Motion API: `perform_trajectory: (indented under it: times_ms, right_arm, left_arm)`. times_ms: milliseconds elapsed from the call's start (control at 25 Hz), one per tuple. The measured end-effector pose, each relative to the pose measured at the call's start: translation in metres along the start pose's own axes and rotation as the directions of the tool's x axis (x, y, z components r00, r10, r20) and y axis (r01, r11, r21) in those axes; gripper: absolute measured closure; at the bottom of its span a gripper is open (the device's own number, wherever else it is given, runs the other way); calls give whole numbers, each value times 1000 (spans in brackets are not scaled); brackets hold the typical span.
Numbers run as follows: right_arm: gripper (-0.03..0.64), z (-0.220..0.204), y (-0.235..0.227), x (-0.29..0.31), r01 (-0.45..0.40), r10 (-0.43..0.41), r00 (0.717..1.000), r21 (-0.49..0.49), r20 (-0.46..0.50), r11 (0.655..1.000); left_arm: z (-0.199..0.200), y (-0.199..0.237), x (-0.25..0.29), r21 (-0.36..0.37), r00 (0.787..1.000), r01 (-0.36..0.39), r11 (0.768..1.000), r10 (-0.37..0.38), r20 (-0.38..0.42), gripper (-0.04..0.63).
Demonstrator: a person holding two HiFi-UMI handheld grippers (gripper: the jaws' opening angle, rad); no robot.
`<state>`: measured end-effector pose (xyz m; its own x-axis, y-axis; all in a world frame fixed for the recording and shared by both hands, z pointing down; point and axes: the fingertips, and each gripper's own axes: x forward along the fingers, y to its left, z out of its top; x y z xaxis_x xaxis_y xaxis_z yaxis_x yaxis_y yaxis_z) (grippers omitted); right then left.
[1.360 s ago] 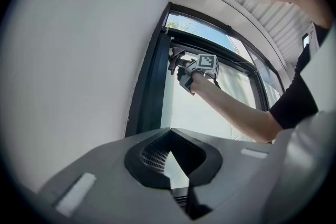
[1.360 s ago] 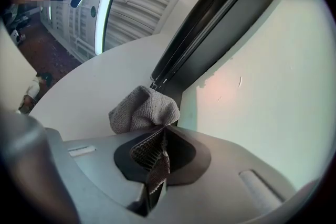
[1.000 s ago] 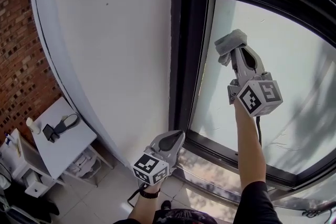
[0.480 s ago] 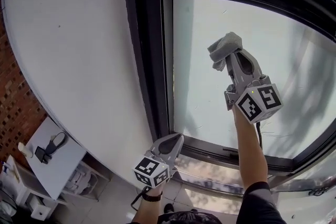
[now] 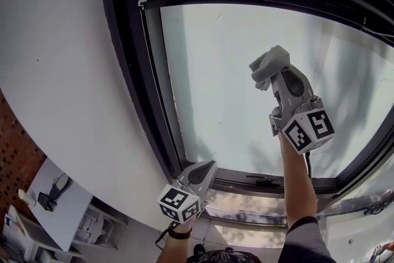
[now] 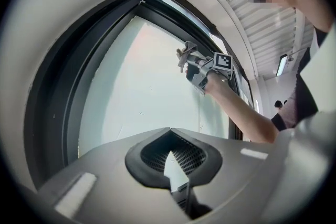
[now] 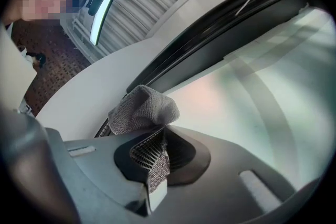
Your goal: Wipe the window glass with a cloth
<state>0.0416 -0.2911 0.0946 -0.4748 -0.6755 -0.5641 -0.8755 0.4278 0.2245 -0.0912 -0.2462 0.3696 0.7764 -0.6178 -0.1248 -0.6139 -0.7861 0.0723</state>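
Note:
The frosted window glass (image 5: 228, 83) sits in a black frame (image 5: 132, 83). My right gripper (image 5: 275, 71) is raised in front of the pane, shut on a grey cloth (image 5: 268, 66) that bunches out past its tip against or very near the glass. In the right gripper view the cloth (image 7: 143, 108) is pinched between the jaws. My left gripper (image 5: 206, 167) hangs low by the bottom left corner of the frame, shut and holding nothing; the left gripper view looks up along the glass (image 6: 147, 81) at the right gripper (image 6: 189, 60).
A white wall (image 5: 55, 71) lies left of the frame. Below left stands a small white table (image 5: 52, 206) with dark items on it. A black handle (image 5: 261, 180) sits on the bottom frame rail. Brick wall shows at the far left.
The view has swung right, so the window frame and wall slid left in the picture. The right gripper with the cloth now sits further from the left frame edge, toward mid-pane.

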Motion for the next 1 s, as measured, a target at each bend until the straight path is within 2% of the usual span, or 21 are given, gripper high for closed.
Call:
perform_trajectory:
  times_ms: [320, 520, 800, 1000]
  right_arm:
    - [603, 15, -61, -56, 106, -106, 994, -33, -14, 994]
    - [602, 23, -106, -96, 197, -198, 980, -61, -23, 979]
    - [603, 37, -177, -158, 336, -341, 940, -105, -32, 936]
    - [601, 48, -233, -211, 438, -445, 895, -110, -42, 892]
  left_arm:
    - [-1, -40, 40, 25, 995, 97, 995, -96, -25, 595]
    - [0, -79, 61, 85, 978, 208, 975, -204, -53, 595]
    - [10, -120, 91, 90, 958, 287, 954, -287, -21, 595]
    - [5, -161, 112, 74, 921, 390, 918, -388, -36, 595]
